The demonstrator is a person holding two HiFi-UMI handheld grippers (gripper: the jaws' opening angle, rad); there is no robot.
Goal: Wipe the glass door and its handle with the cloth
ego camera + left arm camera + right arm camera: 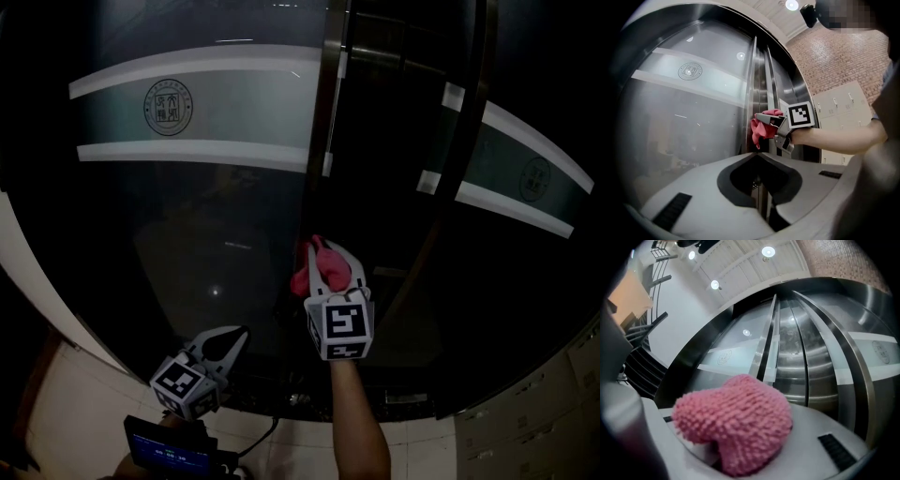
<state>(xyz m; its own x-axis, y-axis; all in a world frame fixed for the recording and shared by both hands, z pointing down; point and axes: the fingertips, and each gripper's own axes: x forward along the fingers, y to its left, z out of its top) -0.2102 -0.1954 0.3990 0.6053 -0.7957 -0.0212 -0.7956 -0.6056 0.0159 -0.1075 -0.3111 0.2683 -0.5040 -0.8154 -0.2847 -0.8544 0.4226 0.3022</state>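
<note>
One tip: press cloth (310, 268), clamped in yr right gripper (330, 270), flat vs glass door (211, 234) edge; left gripper (238, 337) closed, empty.

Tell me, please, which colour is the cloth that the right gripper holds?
Pink. The cloth shows best in the right gripper view, where it fills the jaws.
</note>
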